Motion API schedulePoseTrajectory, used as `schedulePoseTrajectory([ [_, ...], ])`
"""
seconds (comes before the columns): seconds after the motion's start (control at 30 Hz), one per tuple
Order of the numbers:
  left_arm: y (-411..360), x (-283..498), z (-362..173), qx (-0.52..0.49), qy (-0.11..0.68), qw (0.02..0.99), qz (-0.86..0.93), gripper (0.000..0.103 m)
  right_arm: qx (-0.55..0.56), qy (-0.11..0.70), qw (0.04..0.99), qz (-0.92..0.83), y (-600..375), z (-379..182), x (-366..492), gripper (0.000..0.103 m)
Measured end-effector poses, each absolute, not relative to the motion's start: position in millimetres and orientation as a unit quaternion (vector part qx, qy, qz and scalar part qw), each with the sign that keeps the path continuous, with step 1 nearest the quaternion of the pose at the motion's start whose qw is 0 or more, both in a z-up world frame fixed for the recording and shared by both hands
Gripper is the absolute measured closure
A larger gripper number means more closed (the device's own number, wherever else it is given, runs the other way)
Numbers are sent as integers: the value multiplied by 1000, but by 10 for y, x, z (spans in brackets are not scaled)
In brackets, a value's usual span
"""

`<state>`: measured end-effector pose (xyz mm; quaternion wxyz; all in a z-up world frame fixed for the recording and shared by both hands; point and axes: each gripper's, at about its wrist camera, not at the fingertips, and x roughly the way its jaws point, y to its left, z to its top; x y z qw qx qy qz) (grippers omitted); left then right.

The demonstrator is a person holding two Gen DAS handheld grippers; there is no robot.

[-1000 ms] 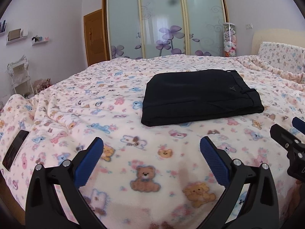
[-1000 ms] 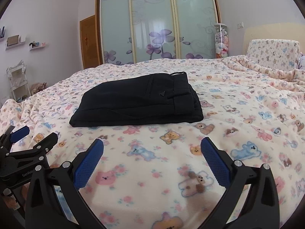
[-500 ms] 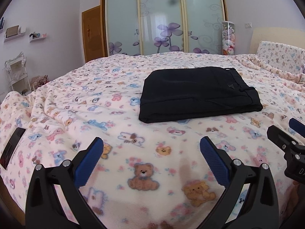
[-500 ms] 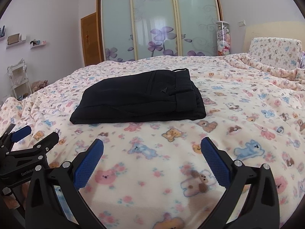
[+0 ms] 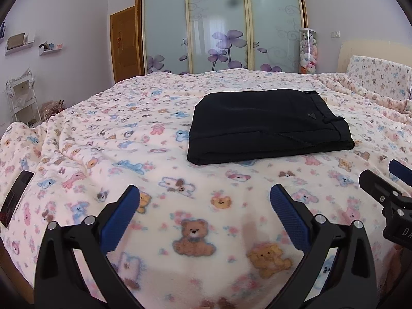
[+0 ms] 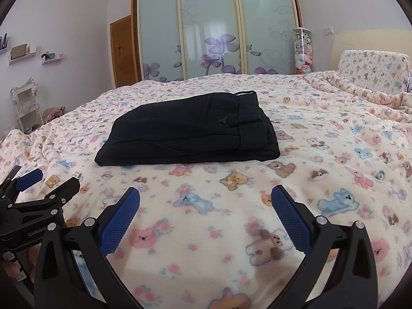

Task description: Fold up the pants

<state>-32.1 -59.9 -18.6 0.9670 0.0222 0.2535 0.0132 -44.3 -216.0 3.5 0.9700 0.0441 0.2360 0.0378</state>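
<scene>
Left wrist view: the left gripper is hovering with its blue-padded jaws spread wide, gripping nothing — the right gripper is hanging likewise, wide and empty. The folded black pants are lying flat on the teddy-bear-print fleece blanket, well apart from both. Since a second ago the pants are sitting slightly lower in both views. A dark phone is resting at the blanket's left edge — nothing is standing between grippers and pants.
</scene>
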Motion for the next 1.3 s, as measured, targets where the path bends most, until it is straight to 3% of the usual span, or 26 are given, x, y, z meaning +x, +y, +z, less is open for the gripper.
schedulePoseTrajectory([
  [1.3, -584, -302, -198, 25, 258, 966, 14, 2, 45, 241, 969, 42, -2174, 13, -406, 1],
])
